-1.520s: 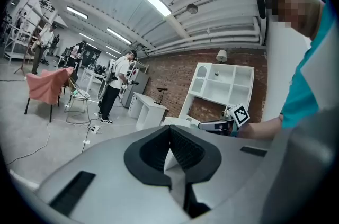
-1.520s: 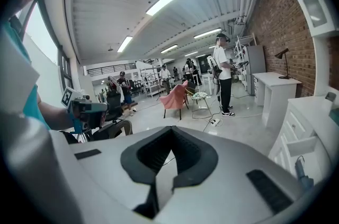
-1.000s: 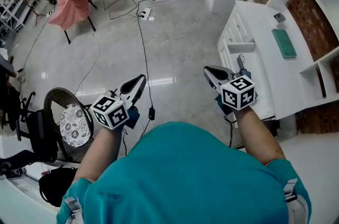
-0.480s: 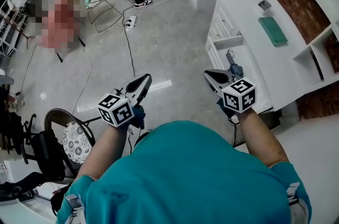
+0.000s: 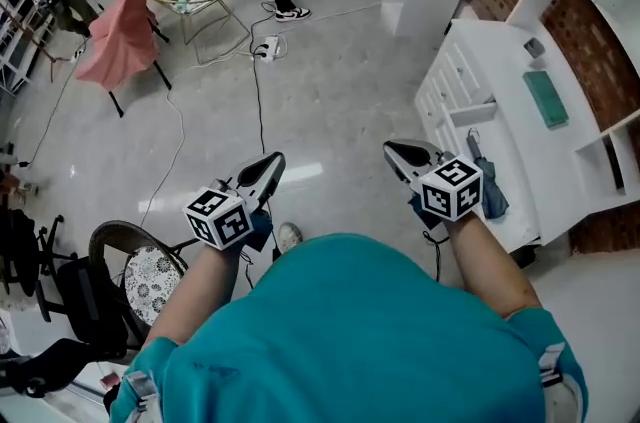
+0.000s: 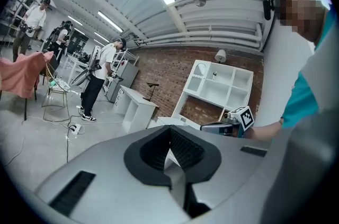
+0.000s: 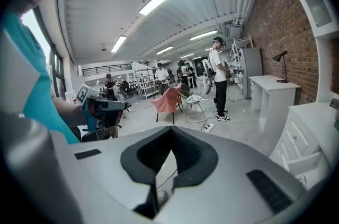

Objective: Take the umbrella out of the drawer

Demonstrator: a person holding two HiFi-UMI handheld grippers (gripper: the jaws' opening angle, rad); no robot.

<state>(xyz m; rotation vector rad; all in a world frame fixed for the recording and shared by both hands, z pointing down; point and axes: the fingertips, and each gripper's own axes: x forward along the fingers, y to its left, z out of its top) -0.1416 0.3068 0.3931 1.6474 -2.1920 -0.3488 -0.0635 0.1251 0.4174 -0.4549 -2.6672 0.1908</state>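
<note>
The left gripper (image 5: 270, 161) and right gripper (image 5: 397, 150) hang with jaws together on nothing, while the umbrella (image 5: 488, 187) seems to lie on the desk (image 5: 535, 173) near the open drawer (image 5: 470, 114), so removal looks done and shutting that drawer likely comes next.

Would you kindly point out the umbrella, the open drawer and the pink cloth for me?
umbrella (image 5: 492, 191), head view, on its folded canopy.
open drawer (image 5: 472, 115), head view, on its pulled-out front.
pink cloth (image 5: 115, 36), head view, on its middle, draped over a chair.
</note>
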